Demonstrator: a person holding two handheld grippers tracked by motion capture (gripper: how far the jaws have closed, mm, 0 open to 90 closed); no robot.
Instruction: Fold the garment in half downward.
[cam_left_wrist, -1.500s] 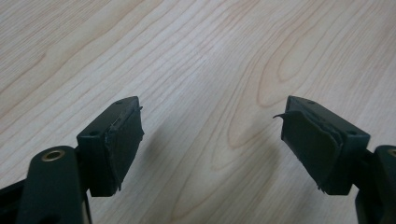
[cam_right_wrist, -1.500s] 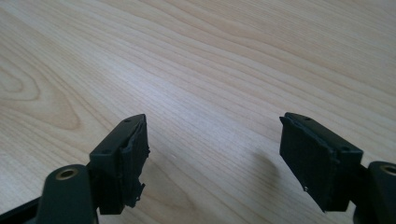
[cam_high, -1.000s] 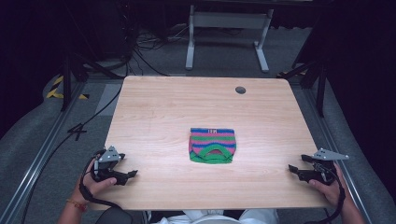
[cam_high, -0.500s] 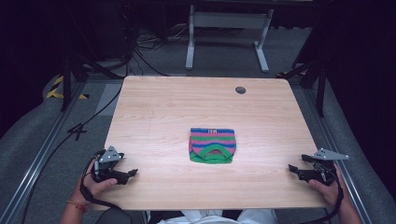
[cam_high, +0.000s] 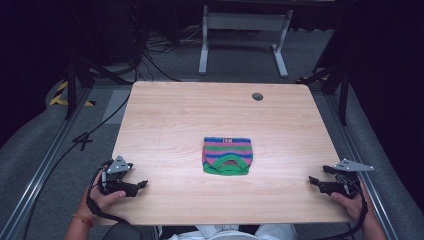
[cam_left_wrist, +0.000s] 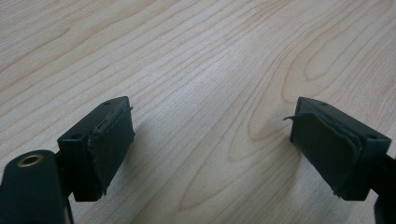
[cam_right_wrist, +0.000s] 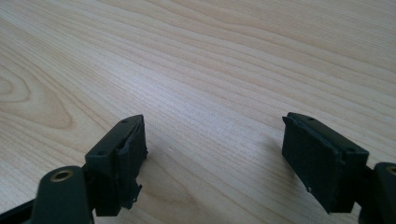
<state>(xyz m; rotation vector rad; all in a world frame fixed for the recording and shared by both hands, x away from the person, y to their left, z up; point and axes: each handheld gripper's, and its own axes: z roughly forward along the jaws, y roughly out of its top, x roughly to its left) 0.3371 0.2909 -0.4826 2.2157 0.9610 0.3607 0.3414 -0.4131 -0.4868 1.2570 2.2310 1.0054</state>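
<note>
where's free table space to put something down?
Almost everywhere. Bare wood runs from the striped knit cloth out to the left gripper and right gripper, and across the far half up to the round hole. Only the near corners are taken, by the hands.

Wooden table, striped knit cloth

The left claw and right claw rest low in each hand, jaws spread wide, empty.

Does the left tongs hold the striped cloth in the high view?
No, the left tongs rests open at the table edge, apart from the cloth in the middle.
</note>
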